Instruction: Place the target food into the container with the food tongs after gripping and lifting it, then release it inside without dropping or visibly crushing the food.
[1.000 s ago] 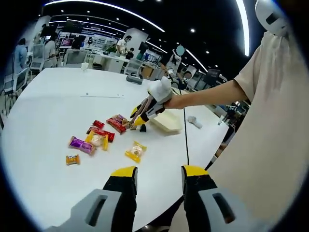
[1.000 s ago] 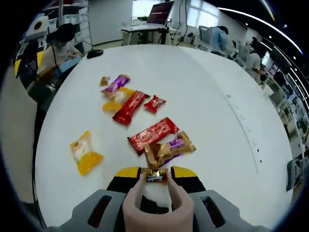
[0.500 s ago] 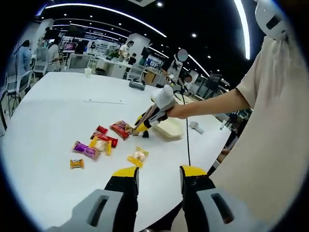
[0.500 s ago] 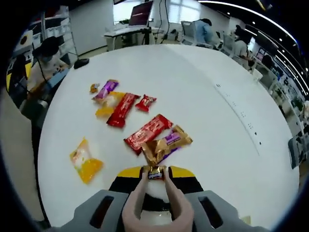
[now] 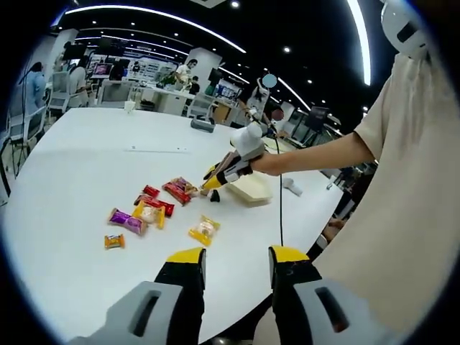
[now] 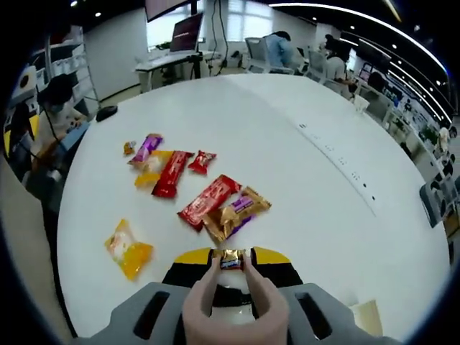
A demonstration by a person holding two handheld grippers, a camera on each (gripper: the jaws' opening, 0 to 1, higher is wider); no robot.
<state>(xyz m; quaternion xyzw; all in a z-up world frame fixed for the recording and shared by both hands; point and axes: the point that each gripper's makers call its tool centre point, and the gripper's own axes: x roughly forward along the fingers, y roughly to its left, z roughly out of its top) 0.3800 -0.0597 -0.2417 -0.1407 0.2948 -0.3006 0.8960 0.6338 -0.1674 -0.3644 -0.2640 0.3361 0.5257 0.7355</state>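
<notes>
My right gripper (image 6: pixel 230 257) is shut on a pair of beige food tongs (image 6: pixel 230 305). The tong tips pinch a small brown wrapped candy (image 6: pixel 231 259), held above the white table (image 6: pixel 309 180). Just ahead of it lie a gold-and-purple wrapper (image 6: pixel 233 213) and a long red bar (image 6: pixel 208 202). In the left gripper view, the right gripper (image 5: pixel 215 180) hangs over the snacks, beside a cream container (image 5: pixel 248 188). A corner of the container (image 6: pixel 368 316) shows at the lower right in the right gripper view. My left gripper (image 5: pixel 237 256) is open and holds nothing.
More wrapped snacks lie scattered on the table: a yellow pack (image 6: pixel 128 249), a red bar (image 6: pixel 167 175), a small red sweet (image 6: pixel 201 161) and a purple pack (image 6: pixel 146 147). A person's arm (image 5: pixel 316 147) reaches in from the right. Desks and people ring the table.
My right gripper has risen with the tongs and the candy, so the snacks look smaller below it. In the left gripper view it has drifted towards the container.
</notes>
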